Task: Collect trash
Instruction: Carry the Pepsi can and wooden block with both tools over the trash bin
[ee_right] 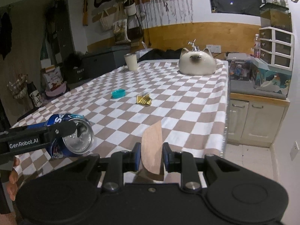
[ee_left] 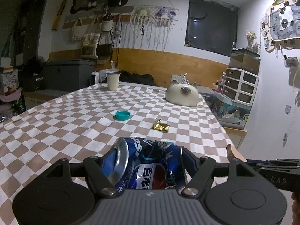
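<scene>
My left gripper is shut on a crushed blue Pepsi can, held sideways just above the checkered table. The can and the left gripper also show at the left of the right wrist view. My right gripper is shut on a brown paper bag's edge, which stands up between the fingers; the rest of the bag is hidden below. A gold foil wrapper and a teal bottle cap lie mid-table.
A cream cup stands at the far edge. A white cat-shaped ornament sits at the far right. The table's right edge drops to a low cabinet and drawers.
</scene>
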A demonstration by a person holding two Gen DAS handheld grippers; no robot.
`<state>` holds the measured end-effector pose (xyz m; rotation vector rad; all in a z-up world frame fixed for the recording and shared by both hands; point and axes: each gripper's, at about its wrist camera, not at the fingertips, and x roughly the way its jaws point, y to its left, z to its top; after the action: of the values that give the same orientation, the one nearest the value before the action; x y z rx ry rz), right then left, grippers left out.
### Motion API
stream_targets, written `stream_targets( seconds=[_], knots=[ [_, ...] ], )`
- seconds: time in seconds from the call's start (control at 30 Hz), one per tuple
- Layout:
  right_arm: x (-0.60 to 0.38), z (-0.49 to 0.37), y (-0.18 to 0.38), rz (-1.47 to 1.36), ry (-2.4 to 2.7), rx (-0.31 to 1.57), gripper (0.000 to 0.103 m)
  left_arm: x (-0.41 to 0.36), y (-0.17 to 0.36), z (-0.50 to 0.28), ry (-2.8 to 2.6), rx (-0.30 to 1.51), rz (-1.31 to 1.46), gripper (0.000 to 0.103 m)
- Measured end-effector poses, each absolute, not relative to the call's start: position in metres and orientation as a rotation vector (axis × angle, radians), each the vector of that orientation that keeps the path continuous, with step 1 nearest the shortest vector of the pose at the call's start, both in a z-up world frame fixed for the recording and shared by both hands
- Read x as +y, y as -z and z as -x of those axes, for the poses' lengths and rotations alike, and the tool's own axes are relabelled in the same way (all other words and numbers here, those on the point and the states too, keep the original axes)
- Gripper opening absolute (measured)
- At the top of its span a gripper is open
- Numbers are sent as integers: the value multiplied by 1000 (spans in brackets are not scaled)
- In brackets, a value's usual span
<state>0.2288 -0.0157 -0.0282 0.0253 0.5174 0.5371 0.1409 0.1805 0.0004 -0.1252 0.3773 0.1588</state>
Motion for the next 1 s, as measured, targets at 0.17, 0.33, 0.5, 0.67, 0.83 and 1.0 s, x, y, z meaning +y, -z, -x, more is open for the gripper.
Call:
stream_targets(
  seconds=[0.17,0.33,0.5,0.67,0.83,1.0],
  knots=[
    [-40,-214,20,-50,-528,482,25,156,-8,-129,-142,356,113,73],
    [-68,-201,15,-67,-505,460,25,133,-12,-123,-115,345,106,73],
    [-98,-190,13,-84,-470,443,25,104,-17,-121,-72,335,87,73],
    [-131,-181,11,-104,-420,429,25,71,-22,-124,-15,327,68,73],
    [-164,-174,11,-122,-370,416,25,39,-22,-130,43,329,55,73],
    [-199,-167,16,-143,-313,418,25,1,-14,-139,106,345,44,73]
  ],
)
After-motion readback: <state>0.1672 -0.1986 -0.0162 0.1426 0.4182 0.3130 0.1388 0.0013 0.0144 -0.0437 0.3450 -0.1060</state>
